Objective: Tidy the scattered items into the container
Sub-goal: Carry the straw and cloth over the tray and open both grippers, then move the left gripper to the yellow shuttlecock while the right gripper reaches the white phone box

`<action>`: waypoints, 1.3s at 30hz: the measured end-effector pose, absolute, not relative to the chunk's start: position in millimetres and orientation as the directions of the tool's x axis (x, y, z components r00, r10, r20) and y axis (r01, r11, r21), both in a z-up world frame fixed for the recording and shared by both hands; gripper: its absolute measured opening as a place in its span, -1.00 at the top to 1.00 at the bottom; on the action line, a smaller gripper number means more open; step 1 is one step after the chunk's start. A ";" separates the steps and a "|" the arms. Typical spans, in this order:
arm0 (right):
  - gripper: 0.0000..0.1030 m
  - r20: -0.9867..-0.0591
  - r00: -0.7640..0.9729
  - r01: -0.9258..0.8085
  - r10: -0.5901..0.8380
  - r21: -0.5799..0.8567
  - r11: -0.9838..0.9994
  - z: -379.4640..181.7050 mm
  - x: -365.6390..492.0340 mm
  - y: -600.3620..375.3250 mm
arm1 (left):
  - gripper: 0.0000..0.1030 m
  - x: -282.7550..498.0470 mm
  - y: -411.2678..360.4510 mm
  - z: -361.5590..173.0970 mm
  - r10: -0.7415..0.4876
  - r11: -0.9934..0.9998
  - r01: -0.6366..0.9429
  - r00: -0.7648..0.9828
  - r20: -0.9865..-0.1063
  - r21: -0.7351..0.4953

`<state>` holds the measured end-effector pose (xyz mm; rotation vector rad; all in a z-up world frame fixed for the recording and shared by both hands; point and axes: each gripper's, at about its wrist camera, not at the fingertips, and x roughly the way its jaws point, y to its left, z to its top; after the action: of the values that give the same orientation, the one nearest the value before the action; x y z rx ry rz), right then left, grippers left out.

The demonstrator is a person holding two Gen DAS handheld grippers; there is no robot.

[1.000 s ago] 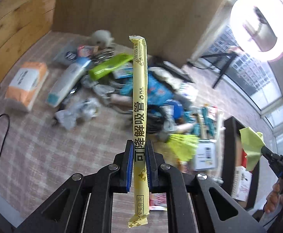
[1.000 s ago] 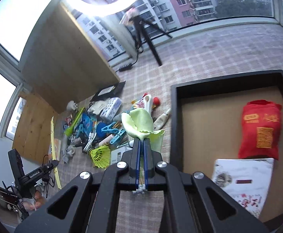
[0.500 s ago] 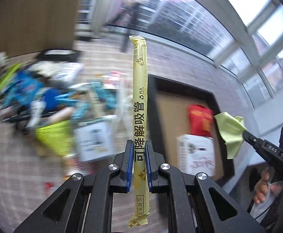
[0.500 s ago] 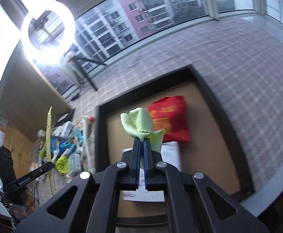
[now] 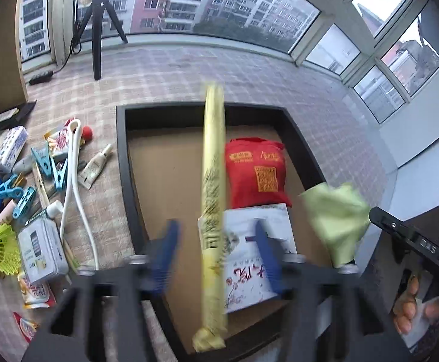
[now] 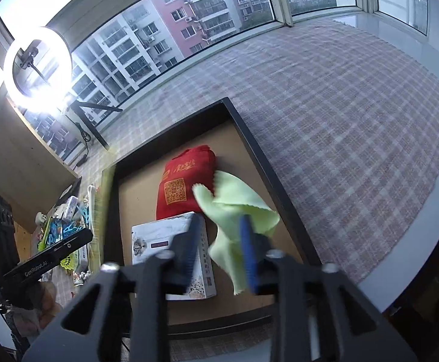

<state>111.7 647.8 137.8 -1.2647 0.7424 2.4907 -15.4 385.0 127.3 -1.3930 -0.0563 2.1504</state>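
Observation:
My left gripper (image 5: 218, 253) hangs over the near end of the black tray (image 5: 123, 157), its jaws opening. The long yellow straw packet (image 5: 213, 199) stands blurred between the blue pads (image 5: 168, 250), touching neither. My right gripper (image 6: 218, 249) is also above the tray (image 6: 249, 138) with its jaws opening. The light green cloth (image 6: 237, 205) droops loose against its right pad (image 6: 246, 250), unpinched. In the left wrist view the cloth (image 5: 334, 220) spreads at the tip of the right gripper (image 5: 400, 235). A red bag (image 5: 255, 172) and a white box (image 5: 258, 259) lie in the tray.
Left of the tray, scattered items cover the checked mat: blue clothes pegs (image 5: 46, 163), a white cable (image 5: 71, 181), a small tube (image 5: 96, 166), a yellow shuttlecock (image 5: 2, 247) and a tin box (image 5: 41, 247). A tripod (image 5: 97, 30) stands by the window. A person's hand (image 5: 406, 307) holds the right gripper.
Both grippers swung from above the pile to above the tray. Both then opened: the left pads left the straw packet and the right pads released the green cloth, which unfolds.

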 end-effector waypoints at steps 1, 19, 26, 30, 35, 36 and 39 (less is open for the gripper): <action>0.10 -0.800 -0.600 -0.431 0.005 0.318 -0.844 139.7 112.7 646.2 | -0.08 -14.6 385.6 127.7 0.472 -0.841 -0.437 -0.306 -0.827 -0.318; -0.23 -0.784 -0.618 -0.180 -0.066 0.222 -0.958 146.2 56.2 557.9 | -0.04 -23.7 268.7 117.7 0.339 -0.939 -0.202 -0.411 -0.846 -0.278; -0.23 -0.796 -0.566 0.050 -0.213 0.225 -0.973 145.4 13.9 471.8 | 0.02 -27.1 195.3 99.8 0.221 -0.972 -0.032 -0.442 -0.869 -0.231; -0.23 -0.816 -0.511 0.157 -0.269 0.220 -0.963 140.0 -9.4 422.5 | 0.05 -26.9 176.8 88.1 0.189 -0.977 0.008 -0.440 -0.878 -0.214; -0.23 -0.857 -0.395 0.205 -0.331 0.269 -0.941 120.8 -38.4 374.9 | 0.13 -29.8 164.3 73.8 0.164 -0.980 0.034 -0.429 -0.888 -0.197; -0.23 -0.861 -0.380 0.211 -0.338 0.275 -0.938 117.6 -41.0 368.4 | 0.13 -31.5 161.8 71.9 0.166 -0.979 0.036 -0.428 -0.889 -0.201; -0.23 -0.873 -0.358 0.238 -0.331 0.258 -0.936 110.4 -42.8 351.4 | 0.13 -36.1 157.3 66.8 0.156 -0.980 0.045 -0.430 -0.889 -0.193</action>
<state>-42.8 351.4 110.4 -1.9115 0.1526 2.9154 -36.1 157.3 66.8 -1.6402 -0.2891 2.5854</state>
